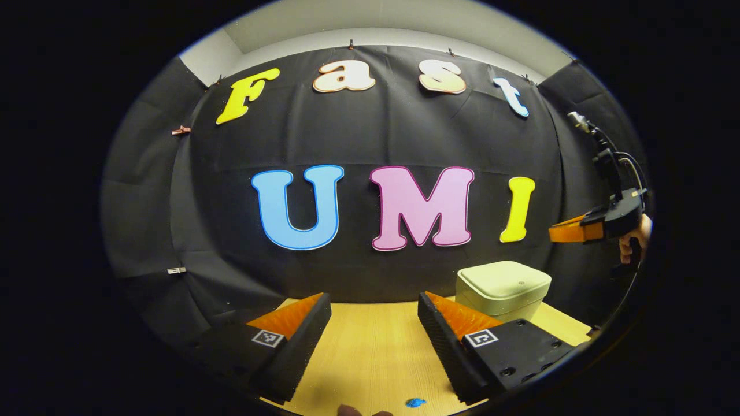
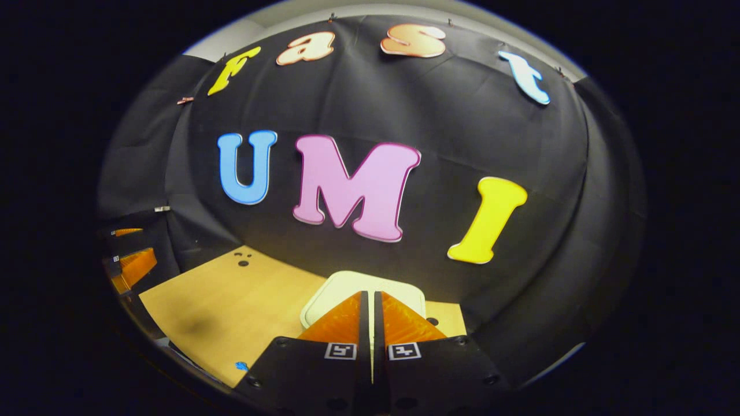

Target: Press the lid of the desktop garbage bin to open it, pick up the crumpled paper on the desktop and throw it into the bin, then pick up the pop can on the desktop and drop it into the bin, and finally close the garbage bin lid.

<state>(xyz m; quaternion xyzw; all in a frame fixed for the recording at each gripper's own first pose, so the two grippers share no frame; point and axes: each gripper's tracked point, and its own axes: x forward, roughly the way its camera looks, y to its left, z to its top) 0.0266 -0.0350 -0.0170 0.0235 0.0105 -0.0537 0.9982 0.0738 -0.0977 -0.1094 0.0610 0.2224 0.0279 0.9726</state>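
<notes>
Bin with lid down on table, right gripper above the bin, fingers together, left gripper beside the bin, fingers spread, empty

Wooden table, small blue speck

I count one cream plastic square-lidded bin on one pale wooden tabletop, far right; one blue scrap near.
</notes>
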